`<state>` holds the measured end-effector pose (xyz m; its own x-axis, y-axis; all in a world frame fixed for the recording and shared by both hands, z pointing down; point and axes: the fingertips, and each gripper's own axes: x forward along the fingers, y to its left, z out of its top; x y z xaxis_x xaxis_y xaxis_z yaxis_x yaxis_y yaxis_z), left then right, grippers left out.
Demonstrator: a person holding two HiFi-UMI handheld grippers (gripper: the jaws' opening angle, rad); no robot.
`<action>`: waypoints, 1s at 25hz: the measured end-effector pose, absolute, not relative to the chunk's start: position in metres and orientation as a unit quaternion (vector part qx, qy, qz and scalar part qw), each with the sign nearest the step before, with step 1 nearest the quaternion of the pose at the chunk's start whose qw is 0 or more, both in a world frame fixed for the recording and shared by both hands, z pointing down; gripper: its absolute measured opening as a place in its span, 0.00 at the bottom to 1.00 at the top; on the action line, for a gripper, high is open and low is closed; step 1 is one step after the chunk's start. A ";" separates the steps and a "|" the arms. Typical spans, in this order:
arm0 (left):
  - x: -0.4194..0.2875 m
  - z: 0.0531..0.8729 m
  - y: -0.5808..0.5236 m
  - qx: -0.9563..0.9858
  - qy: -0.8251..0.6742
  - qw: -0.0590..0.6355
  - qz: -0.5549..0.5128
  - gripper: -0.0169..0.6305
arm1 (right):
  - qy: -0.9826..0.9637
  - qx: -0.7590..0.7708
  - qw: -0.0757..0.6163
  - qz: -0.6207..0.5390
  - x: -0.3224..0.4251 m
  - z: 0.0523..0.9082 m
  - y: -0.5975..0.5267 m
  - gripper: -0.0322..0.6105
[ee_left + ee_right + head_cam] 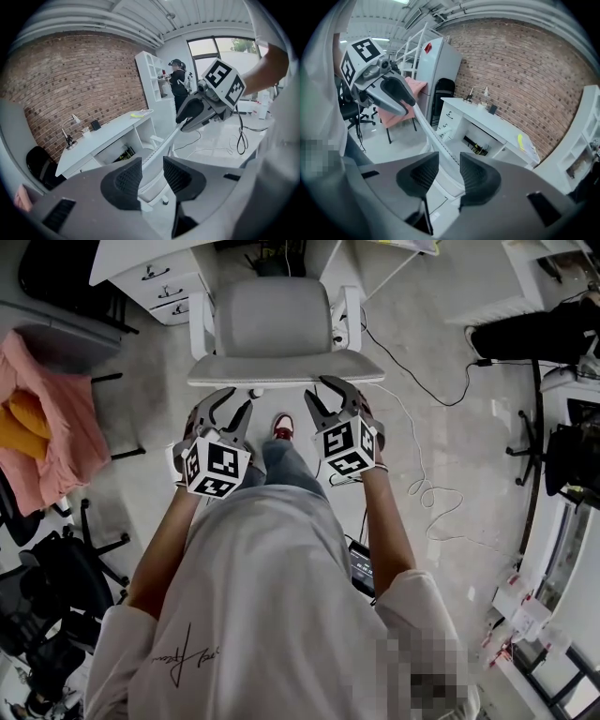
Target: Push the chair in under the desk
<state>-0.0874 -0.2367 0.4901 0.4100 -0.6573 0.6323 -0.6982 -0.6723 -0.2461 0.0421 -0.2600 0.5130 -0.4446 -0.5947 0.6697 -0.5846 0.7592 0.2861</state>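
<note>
white worktop lies beyond both grippers, the pale grey chair between it and them. left gripper and right gripper are spread, the chair's top rim running between each one's jaws, either side of its middle.

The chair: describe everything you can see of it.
The chair is a pale grey office chair with a padded seat, a white armrest on each side and a thin backrest. It stands upright facing the white desk, with its front at the desk's opening and most of the seat outside it. The left gripper and the right gripper are at the backrest's top edge, which shows between their open jaws. Whether they touch it cannot be told.
</note>
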 end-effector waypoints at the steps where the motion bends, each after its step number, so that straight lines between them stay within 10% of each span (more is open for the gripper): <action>1: -0.086 0.486 -0.236 0.842 -0.406 0.033 0.353 0.24 | -0.851 0.351 0.391 -0.003 0.038 0.511 -0.258 0.29; 25: -0.083 0.432 -0.236 0.857 -0.454 0.144 0.196 0.12 | -0.883 0.387 0.257 0.064 -0.014 0.438 -0.231 0.16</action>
<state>-0.0831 -0.2361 0.4323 0.5117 -0.7211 0.4671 -0.8342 -0.5471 0.0694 -0.0144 -0.2310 0.4380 -0.5685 -0.6499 0.5044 -0.7162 0.6926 0.0852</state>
